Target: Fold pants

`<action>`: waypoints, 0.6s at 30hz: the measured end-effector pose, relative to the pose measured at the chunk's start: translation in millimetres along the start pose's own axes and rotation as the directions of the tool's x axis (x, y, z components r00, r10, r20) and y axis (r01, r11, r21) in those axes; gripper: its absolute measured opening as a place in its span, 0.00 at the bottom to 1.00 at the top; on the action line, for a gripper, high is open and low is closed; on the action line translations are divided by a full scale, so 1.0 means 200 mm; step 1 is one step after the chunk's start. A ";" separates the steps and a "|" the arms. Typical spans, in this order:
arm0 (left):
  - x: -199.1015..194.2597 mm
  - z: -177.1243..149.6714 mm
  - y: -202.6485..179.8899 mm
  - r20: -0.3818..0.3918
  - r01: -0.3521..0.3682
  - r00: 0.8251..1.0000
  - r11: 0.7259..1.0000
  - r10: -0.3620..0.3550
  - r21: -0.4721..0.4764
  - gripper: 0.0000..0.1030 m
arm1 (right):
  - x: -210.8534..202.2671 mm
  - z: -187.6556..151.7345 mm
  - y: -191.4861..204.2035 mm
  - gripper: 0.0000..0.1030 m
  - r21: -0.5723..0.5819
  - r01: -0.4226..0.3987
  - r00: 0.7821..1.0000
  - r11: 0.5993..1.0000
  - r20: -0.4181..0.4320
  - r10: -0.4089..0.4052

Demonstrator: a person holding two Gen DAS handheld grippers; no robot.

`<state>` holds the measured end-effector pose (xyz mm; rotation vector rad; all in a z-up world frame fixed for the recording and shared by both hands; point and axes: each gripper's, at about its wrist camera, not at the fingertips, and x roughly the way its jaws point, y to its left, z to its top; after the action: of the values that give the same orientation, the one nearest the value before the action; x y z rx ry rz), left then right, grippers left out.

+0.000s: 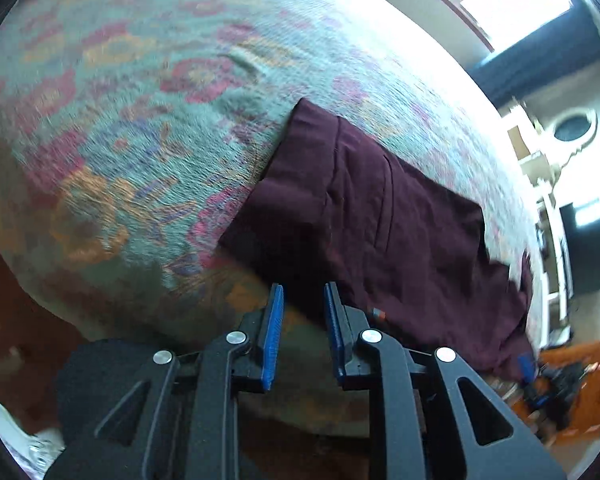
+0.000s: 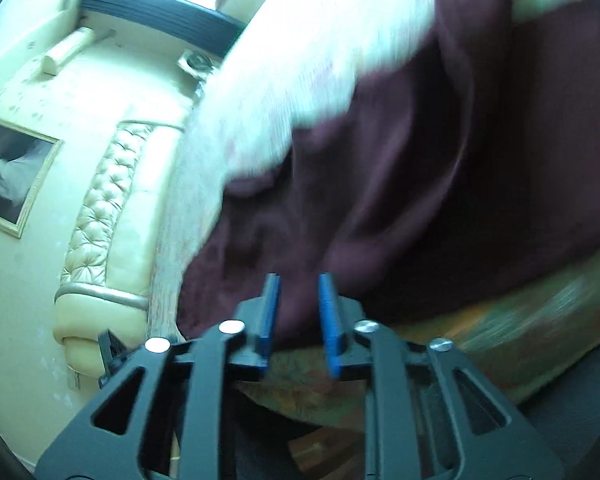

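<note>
Bedroom, patterned bedspread [image 1: 140, 128] on a bed, tufted cream headboard [image 2: 100, 208] and a framed picture [image 2: 12, 176] on the wall behind. Maroon pants [image 1: 380, 220] lie on the bedspread near its edge, already folded into a compact rectangle with straight edges in the left view; a pocket seam shows on top. Right view is blurred: cloth there looks bunched and wavy at the near end, so the fold seems mostly done but not tidy. Left to do, probably: smooth or one more fold. Left hand-held gripper [image 1: 304, 300] has its pads slightly apart, nothing between them, just off the pants' edge. Right hand-held gripper [image 2: 298, 292] likewise apart and empty, above the cloth's near edge.
</note>
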<state>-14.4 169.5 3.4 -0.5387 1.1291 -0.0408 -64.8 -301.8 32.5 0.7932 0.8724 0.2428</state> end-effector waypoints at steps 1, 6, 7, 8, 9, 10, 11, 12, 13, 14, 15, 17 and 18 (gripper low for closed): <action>-0.03 -0.01 -0.01 0.011 -0.004 1.000 1.000 0.004 0.016 0.21 | -0.10 0.05 -0.04 0.35 -0.011 0.025 0.998 1.000 0.053 -0.025; -0.14 0.02 -0.10 0.154 -0.039 0.988 0.998 0.032 0.044 0.45 | -0.80 0.38 -0.54 0.40 0.155 0.350 0.842 0.924 0.379 -0.383; -0.12 0.04 -0.14 0.180 -0.049 0.983 0.998 0.039 0.050 0.45 | -0.89 0.41 -0.65 0.40 0.231 0.400 0.797 0.887 0.390 -0.461; -0.10 0.06 -0.18 0.192 -0.049 0.981 0.997 0.037 0.057 0.46 | -0.97 0.44 -0.77 0.40 0.305 0.420 0.762 0.855 0.394 -0.515; -0.06 0.09 -0.22 0.194 -0.053 0.980 0.997 0.040 0.063 0.47 | -1.03 0.45 -0.89 0.40 0.373 0.418 0.743 0.828 0.383 -0.548; -0.02 0.11 -0.25 0.191 -0.062 0.980 0.996 0.050 0.060 0.47 | -1.07 0.47 -1.02 0.40 0.419 0.395 0.756 0.817 0.358 -0.549; 0.03 0.12 -0.28 0.183 -0.066 0.982 0.996 0.055 0.054 0.47 | -1.07 0.49 -1.10 0.40 0.441 0.358 0.778 0.823 0.347 -0.524; 0.07 0.13 -0.31 0.172 -0.067 0.983 0.996 0.058 0.051 0.47 | -1.07 0.49 -1.18 0.40 0.464 0.320 0.795 0.826 0.343 -0.500; 0.12 0.13 -0.35 0.161 -0.071 0.985 0.996 0.062 0.050 0.47 | -1.06 0.51 -1.23 0.40 0.476 0.292 0.810 0.830 0.338 -0.479; 0.16 0.13 -0.38 0.151 -0.070 0.987 0.996 0.063 0.047 0.47 | -1.03 0.52 -1.26 0.31 0.478 0.271 0.827 0.836 0.329 -0.456; 0.19 0.13 -0.40 0.144 -0.067 0.988 0.997 0.060 0.045 0.47 | -0.99 0.52 -1.27 0.15 0.465 0.270 0.837 0.844 0.321 -0.444; 0.25 0.12 -0.46 0.133 -0.064 0.989 0.997 0.057 0.048 0.47 | -0.98 0.52 -1.26 0.04 0.433 0.303 0.826 0.849 0.325 -0.461; 0.27 0.12 -0.48 0.136 -0.071 0.989 0.996 0.063 0.053 0.47 | -1.00 0.56 -1.26 0.04 0.419 0.315 0.815 0.852 0.340 -0.469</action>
<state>52.2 78.7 7.3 -0.4453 1.0108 0.0206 -136.9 -633.2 15.2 0.9211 0.6396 -0.4667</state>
